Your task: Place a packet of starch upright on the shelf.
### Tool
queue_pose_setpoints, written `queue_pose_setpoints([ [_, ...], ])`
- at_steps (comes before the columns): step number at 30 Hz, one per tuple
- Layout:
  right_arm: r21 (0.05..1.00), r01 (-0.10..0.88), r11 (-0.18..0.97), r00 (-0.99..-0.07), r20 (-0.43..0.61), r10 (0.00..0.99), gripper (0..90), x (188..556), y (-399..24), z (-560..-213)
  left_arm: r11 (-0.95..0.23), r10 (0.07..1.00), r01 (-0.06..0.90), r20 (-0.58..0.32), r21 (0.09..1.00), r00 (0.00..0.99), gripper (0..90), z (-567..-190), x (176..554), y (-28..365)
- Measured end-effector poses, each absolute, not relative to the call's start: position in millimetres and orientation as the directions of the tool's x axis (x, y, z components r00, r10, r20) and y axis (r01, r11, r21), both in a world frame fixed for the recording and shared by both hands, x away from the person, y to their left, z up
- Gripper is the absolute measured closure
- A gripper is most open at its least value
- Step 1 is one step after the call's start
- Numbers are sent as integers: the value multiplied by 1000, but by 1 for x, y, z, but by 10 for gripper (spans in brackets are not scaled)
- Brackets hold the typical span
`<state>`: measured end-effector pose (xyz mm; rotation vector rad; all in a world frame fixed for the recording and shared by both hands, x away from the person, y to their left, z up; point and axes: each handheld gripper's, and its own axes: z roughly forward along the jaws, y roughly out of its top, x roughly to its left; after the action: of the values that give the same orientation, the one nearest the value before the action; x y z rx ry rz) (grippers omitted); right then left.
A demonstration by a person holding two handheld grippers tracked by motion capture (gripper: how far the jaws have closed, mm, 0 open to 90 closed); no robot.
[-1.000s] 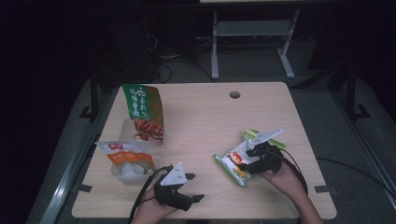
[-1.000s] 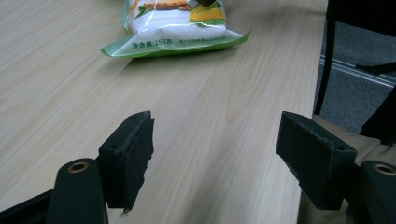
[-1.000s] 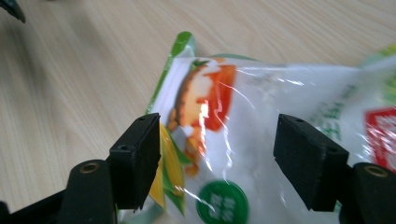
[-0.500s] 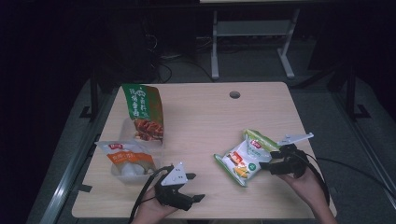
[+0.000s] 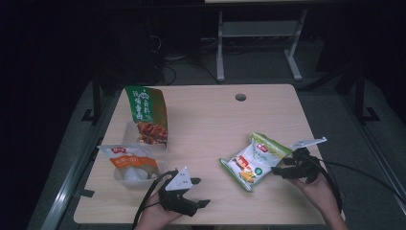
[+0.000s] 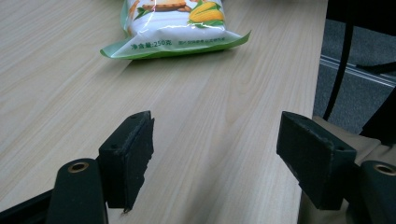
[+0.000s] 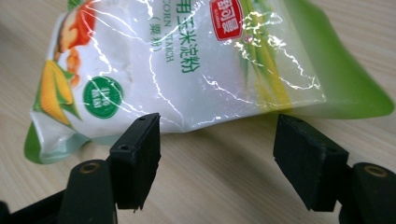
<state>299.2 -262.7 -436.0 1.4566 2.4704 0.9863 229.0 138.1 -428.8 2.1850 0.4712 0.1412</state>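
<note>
Light wooden table [image 5: 206, 120] with a round hole near its far edge, corn starch bag [image 5: 253, 160] lying flat at right, tall green bag [image 5: 147, 115] and orange-labelled bag [image 5: 128, 163] at left

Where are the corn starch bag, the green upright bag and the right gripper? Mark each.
corn starch bag [image 5: 252, 162], high view, middle of its white front.
green upright bag [image 5: 146, 109], high view, its green upper panel.
right gripper [image 5: 279, 171], high view, between its fingertips.

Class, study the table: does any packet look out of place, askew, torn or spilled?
Nothing is torn or spilled. The corn starch bag lies flat but skewed across the table, alone near the right gripper, whose jaws are open. The other two packets sit at the left.
</note>
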Motion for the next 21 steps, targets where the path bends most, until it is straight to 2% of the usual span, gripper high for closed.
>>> queue_pose_setpoints([
  [8,576,762,295,-516,266,814,328,317,-255,-436,-550,382,282,-63,786,922,268,-428,229,139],
  [12,577,759,302,-520,259,814,384,329,-241,-434,-549,382,282,-63,787,922,268,-428,230,139],
  [14,576,759,303,-519,256,816,450,334,-233,-435,-549,383,281,-62,787,922,268,-428,230,139],
  [19,582,748,319,-539,251,804,682,343,-217,-434,-550,383,279,-59,787,922,268,-427,230,140],
  [21,586,733,346,-554,219,803,765,344,-210,-433,-551,384,278,-56,787,921,269,-427,231,140],
])
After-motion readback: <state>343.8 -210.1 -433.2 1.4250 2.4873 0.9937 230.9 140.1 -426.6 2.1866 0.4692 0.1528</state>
